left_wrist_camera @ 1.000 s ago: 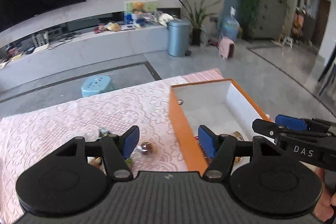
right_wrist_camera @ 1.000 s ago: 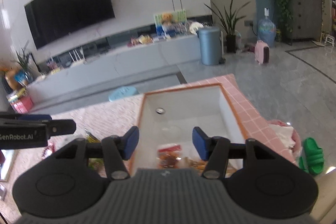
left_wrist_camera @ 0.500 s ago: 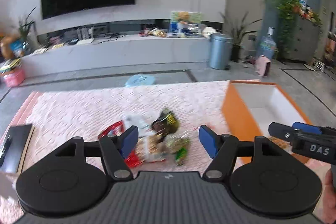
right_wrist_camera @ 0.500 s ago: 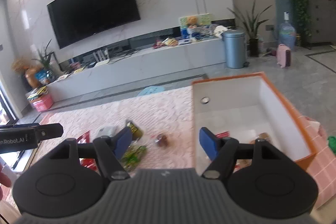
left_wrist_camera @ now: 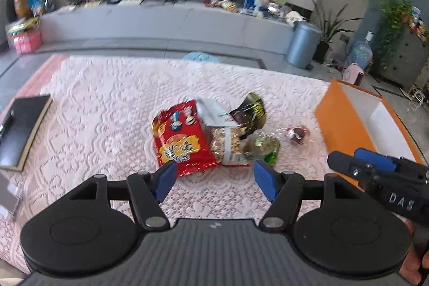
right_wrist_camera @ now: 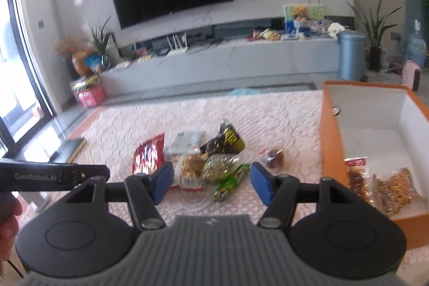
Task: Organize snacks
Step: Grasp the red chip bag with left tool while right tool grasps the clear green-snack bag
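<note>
A pile of snack packs lies on the pink lace tablecloth (left_wrist_camera: 107, 111): a red bag (left_wrist_camera: 182, 138), a clear pack of nuts (left_wrist_camera: 228, 144), a black and yellow packet (left_wrist_camera: 250, 111), a green packet (left_wrist_camera: 269, 149) and a small dark sweet (left_wrist_camera: 297, 133). My left gripper (left_wrist_camera: 214, 180) is open and empty, just short of the pile. My right gripper (right_wrist_camera: 209, 185) is open and empty over the pile's near edge, above the green packet (right_wrist_camera: 230, 182). The orange box (right_wrist_camera: 329, 141) to the right holds two snack packs (right_wrist_camera: 386, 189).
A black tablet (left_wrist_camera: 21, 130) lies at the table's left edge. The right gripper's tip (left_wrist_camera: 375, 173) shows at the right of the left wrist view. A TV bench, bin and plants stand across the floor beyond the table.
Both grippers have swung left, away from the orange box and toward the snack pile. Both stayed open and empty.
</note>
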